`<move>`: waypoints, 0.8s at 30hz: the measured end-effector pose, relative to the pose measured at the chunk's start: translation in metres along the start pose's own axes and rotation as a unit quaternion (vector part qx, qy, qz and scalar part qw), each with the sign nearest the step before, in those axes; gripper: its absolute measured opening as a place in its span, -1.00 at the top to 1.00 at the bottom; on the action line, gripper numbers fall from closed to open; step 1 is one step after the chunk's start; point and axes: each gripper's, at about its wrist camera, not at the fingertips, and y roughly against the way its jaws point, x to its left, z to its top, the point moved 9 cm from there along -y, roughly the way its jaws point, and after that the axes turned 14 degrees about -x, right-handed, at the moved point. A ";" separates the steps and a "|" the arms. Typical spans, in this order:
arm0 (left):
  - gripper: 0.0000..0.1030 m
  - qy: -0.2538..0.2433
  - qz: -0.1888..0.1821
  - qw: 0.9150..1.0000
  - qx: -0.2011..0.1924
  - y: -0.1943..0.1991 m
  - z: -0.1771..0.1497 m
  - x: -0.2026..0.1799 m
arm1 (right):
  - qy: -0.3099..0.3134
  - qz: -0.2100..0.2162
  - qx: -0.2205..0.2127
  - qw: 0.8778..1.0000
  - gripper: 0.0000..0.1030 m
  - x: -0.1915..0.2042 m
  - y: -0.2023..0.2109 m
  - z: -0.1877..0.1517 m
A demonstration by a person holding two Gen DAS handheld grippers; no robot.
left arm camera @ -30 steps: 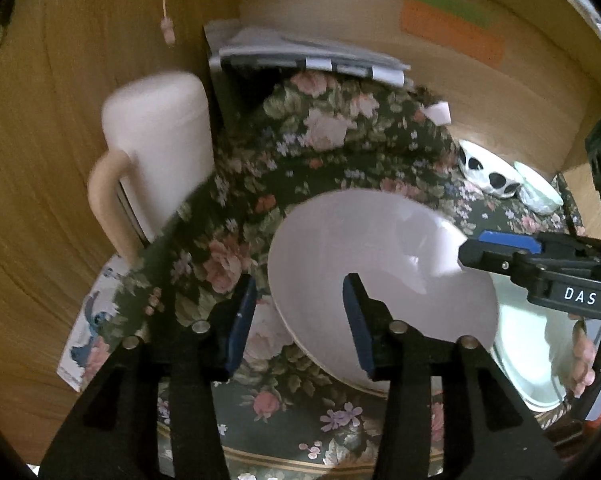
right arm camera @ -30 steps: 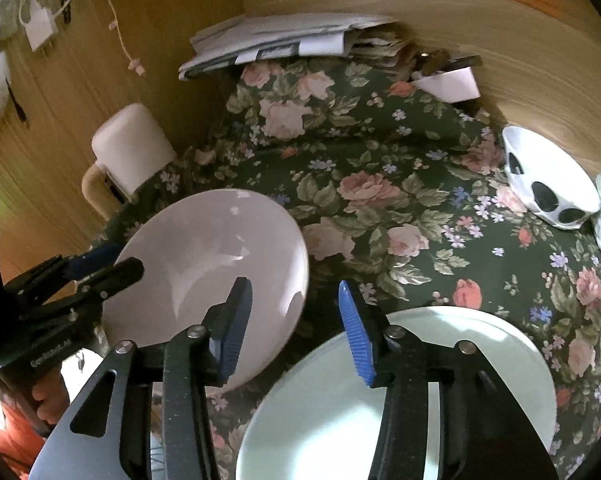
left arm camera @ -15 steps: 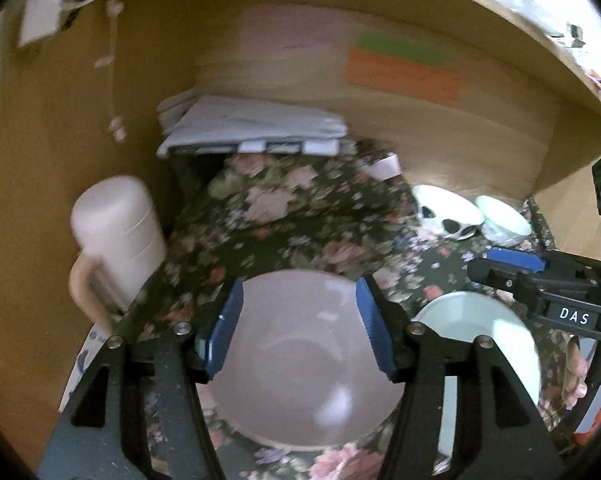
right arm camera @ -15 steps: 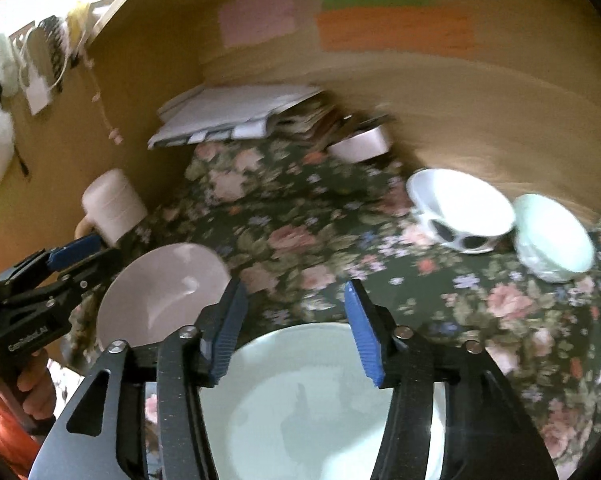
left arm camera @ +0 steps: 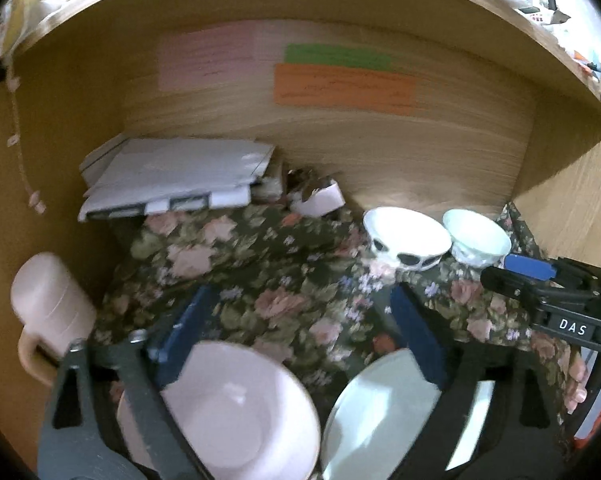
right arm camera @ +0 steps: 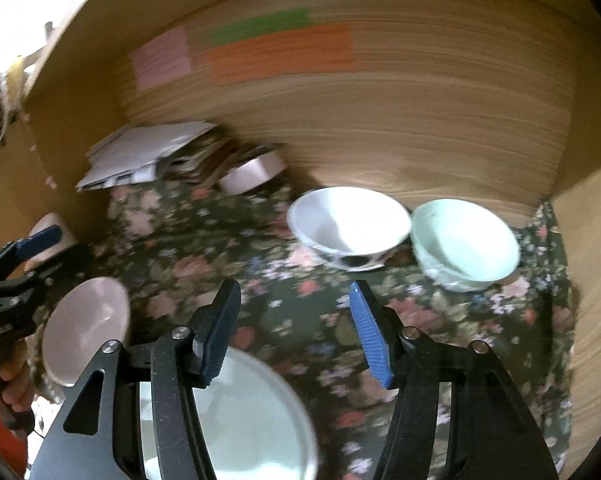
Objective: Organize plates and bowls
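The left gripper (left arm camera: 300,336) is seen with its jaws spread wide and opening further; nothing is held between them, only the flowered cloth (left arm camera: 292,280) lying beyond. The right gripper (right arm camera: 296,332) is held partly open, its blue pads well apart, and nothing is gripped or touched by them. Two plates and two bowls can be counted on the cloth. A pink plate (left arm camera: 228,412) is placed low in the left wrist view, partly behind the left finger, and a pale green plate (left arm camera: 380,412) lies just beside it on the right. At the back right, near the wooden wall (left arm camera: 380,144), a white bowl with black spots (right arm camera: 348,228) is set upright, and a plain pale green bowl (right arm camera: 464,240) stands next to it, apparently touching. A pink jug (left arm camera: 48,312) is seen at the left edge, and one stack of papers (left arm camera: 172,176) at the back.
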 end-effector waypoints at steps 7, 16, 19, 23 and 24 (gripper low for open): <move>-0.82 -0.026 0.003 1.000 0.006 -0.040 0.006 -0.020 | -0.022 -0.018 0.012 1.000 -0.03 -0.037 -0.030 0.005; -0.82 -0.020 -0.003 0.999 0.040 -0.097 0.005 -0.036 | -0.065 -0.025 0.069 0.995 -0.03 -0.062 -0.088 -0.014; -0.82 -0.030 -0.014 0.998 0.051 -0.113 0.002 -0.043 | -0.080 -0.029 0.072 0.994 -0.03 -0.066 -0.100 -0.016; -0.82 -0.047 -0.033 0.996 0.065 -0.132 -0.001 -0.050 | -0.101 -0.027 0.084 0.991 -0.03 -0.068 -0.112 -0.022; -0.82 -0.045 -0.038 0.996 0.069 -0.136 -0.002 -0.051 | -0.107 -0.026 0.086 0.990 -0.03 -0.069 -0.114 -0.023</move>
